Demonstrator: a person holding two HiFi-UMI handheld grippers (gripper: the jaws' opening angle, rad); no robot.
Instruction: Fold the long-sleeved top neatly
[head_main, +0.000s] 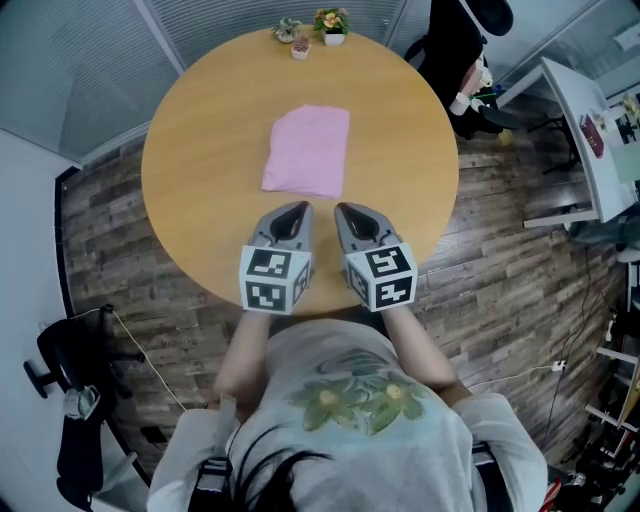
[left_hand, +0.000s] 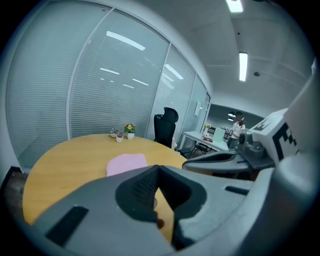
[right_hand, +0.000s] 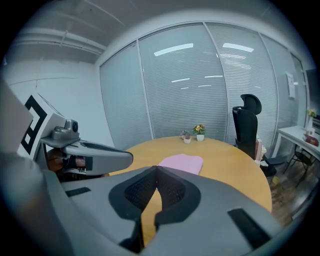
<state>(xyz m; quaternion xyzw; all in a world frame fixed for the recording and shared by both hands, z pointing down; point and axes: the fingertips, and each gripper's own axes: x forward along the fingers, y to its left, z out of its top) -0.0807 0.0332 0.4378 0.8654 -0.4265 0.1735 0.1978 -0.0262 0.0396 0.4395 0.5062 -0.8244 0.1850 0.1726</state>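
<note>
The pink long-sleeved top (head_main: 308, 150) lies folded into a small rectangle on the round wooden table (head_main: 200, 160). It shows ahead in the left gripper view (left_hand: 126, 163) and the right gripper view (right_hand: 181, 163). My left gripper (head_main: 302, 206) hovers just short of the top's near edge, jaws shut with nothing between them (left_hand: 158, 167). My right gripper (head_main: 338, 207) sits beside it, also shut and empty (right_hand: 156, 167). Neither touches the fabric.
Small flower pots (head_main: 330, 24) stand at the table's far edge, also seen as pots (right_hand: 199, 132). A black office chair (right_hand: 248, 125) stands behind the table, another chair (head_main: 75, 400) at lower left. A white desk (head_main: 590, 130) is at right. Glass walls with blinds surround the room.
</note>
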